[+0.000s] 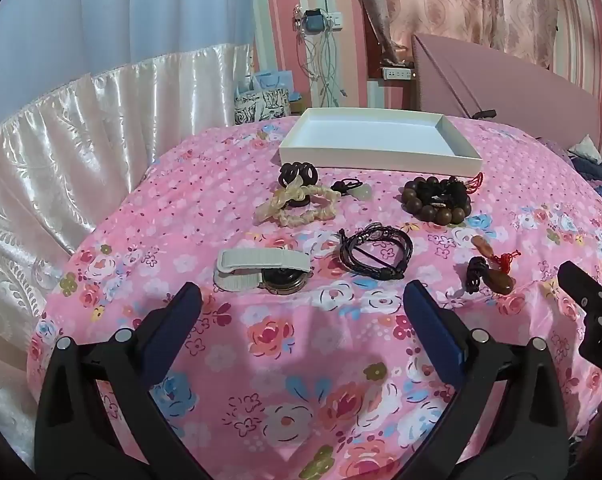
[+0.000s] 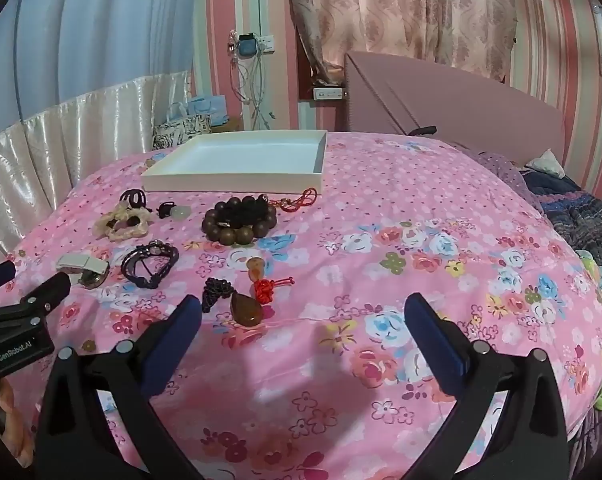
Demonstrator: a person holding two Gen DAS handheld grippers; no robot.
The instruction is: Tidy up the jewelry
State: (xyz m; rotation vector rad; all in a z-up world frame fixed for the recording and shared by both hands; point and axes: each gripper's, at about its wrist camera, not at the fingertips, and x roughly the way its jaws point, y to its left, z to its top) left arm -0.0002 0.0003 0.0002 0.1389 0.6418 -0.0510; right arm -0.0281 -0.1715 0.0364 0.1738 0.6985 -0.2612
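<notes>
Both the left gripper and right gripper hang released, holding nothing, above the floral bedspread. Jewelry lies scattered toward twelve o'clock: wooden bead bracelet, braided cord bracelet, before the white tray.

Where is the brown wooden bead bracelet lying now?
The brown wooden bead bracelet lies on the pink floral bedspread, just in front of the white shallow box's right corner, right of the cream fabric scrunchie.

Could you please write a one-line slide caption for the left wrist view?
Open left gripper above a floral bedspread, facing scattered jewelry and an empty white tray.
</notes>
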